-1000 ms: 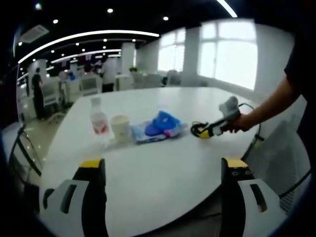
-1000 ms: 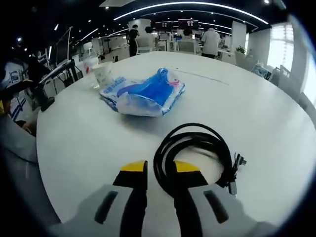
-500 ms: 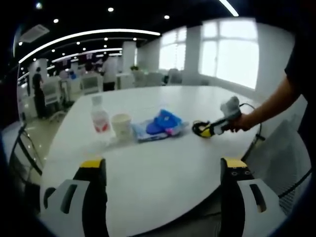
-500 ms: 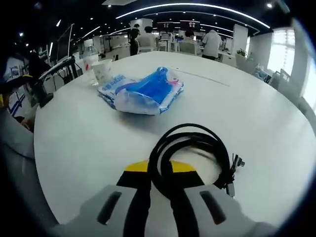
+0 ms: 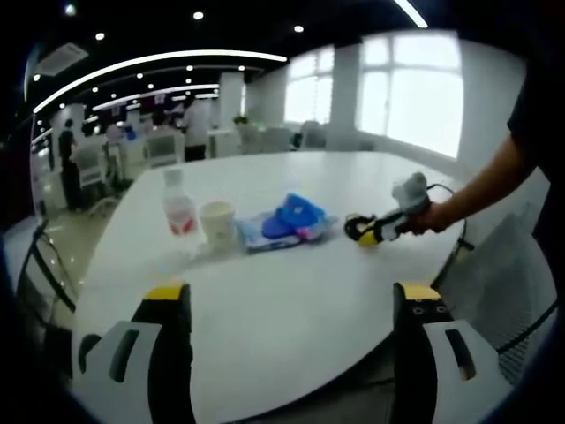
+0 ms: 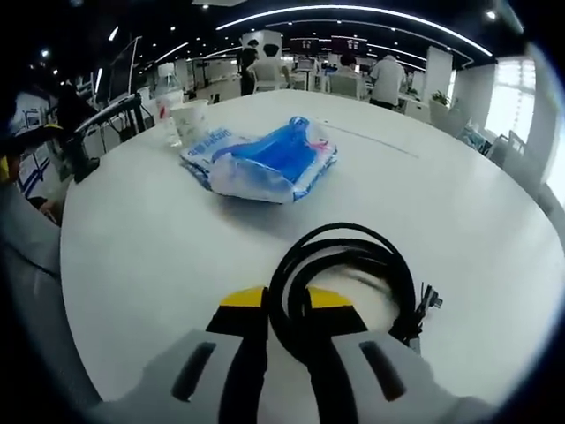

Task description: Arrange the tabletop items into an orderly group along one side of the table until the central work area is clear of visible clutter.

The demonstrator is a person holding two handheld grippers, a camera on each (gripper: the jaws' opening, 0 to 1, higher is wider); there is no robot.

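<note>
My left gripper (image 5: 291, 299) hangs open over the near edge of the round white table (image 5: 282, 309), its jaws wide apart and holding nothing. Across the table a water bottle (image 5: 179, 212), a paper cup (image 5: 216, 223) and a blue plastic packet (image 5: 284, 224) lie in a row. To their right a hand holds my right gripper (image 5: 364, 234) at a coil of black cable (image 5: 356, 229). In the right gripper view that gripper (image 6: 287, 302) is shut on the black cable (image 6: 353, 265), a strand pinched between its yellow tips. Beyond it lie the packet (image 6: 269, 161), cup (image 6: 191, 118) and bottle (image 6: 166, 93).
Black chairs stand by the table's left edge (image 5: 35, 265) and a mesh chair at its right (image 5: 512, 274). Desks and several people (image 6: 384, 75) fill the office behind. The table's far half (image 6: 441, 150) is bare white surface.
The right gripper's jaws have shut on the cable strand that lay between them. Its view has shifted slightly. The left gripper has stayed open and still.
</note>
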